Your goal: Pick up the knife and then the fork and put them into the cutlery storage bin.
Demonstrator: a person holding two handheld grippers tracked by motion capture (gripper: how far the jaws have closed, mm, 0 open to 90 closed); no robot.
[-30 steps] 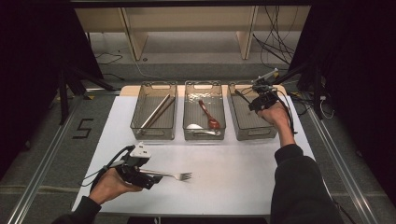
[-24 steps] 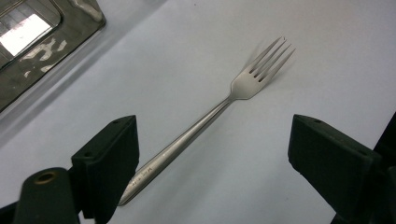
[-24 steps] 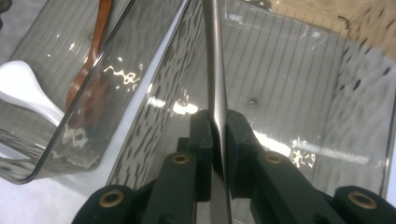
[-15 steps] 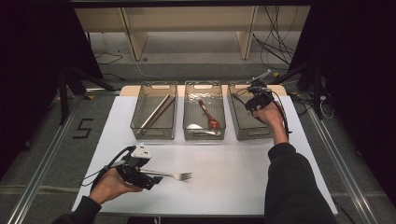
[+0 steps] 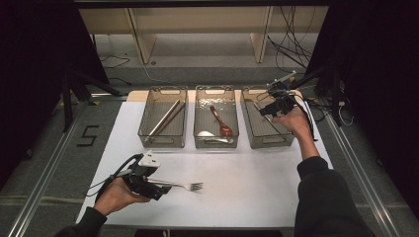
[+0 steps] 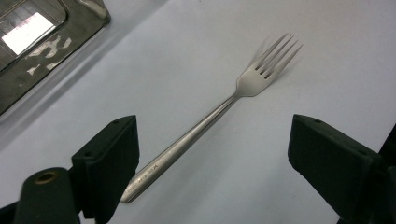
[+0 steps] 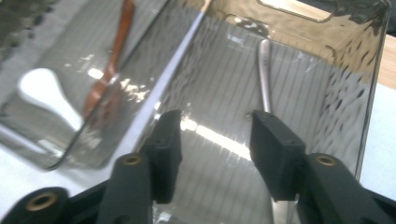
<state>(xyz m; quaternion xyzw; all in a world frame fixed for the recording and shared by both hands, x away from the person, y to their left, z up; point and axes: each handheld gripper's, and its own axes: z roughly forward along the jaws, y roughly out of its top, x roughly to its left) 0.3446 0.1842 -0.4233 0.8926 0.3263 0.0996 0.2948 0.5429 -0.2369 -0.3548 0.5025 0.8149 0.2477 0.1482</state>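
Observation:
A metal fork (image 5: 184, 185) (image 6: 210, 112) lies flat on the white table (image 5: 247, 187), tines pointing right. My left gripper (image 5: 157, 186) (image 6: 215, 158) rests low at its handle end, jaws open wide on either side of the handle without touching it. My right gripper (image 5: 267, 109) (image 7: 215, 144) hovers over the right clear bin (image 5: 269, 143), open with nothing between its jaws. A metal utensil (image 7: 265, 74) lies on that bin's floor and runs under the right-hand jaw.
Three clear bins stand in a row at the back. The left bin (image 5: 162, 144) holds chopsticks (image 5: 165, 117). In the middle bin (image 5: 216, 144) lie a reddish-brown spoon (image 5: 220, 121) (image 7: 109, 70) and a white spoon (image 5: 207, 134) (image 7: 44, 91). Cables trail at the right.
My right gripper has shifted only slightly over the right bin. The left gripper and the fork have stayed where they were.

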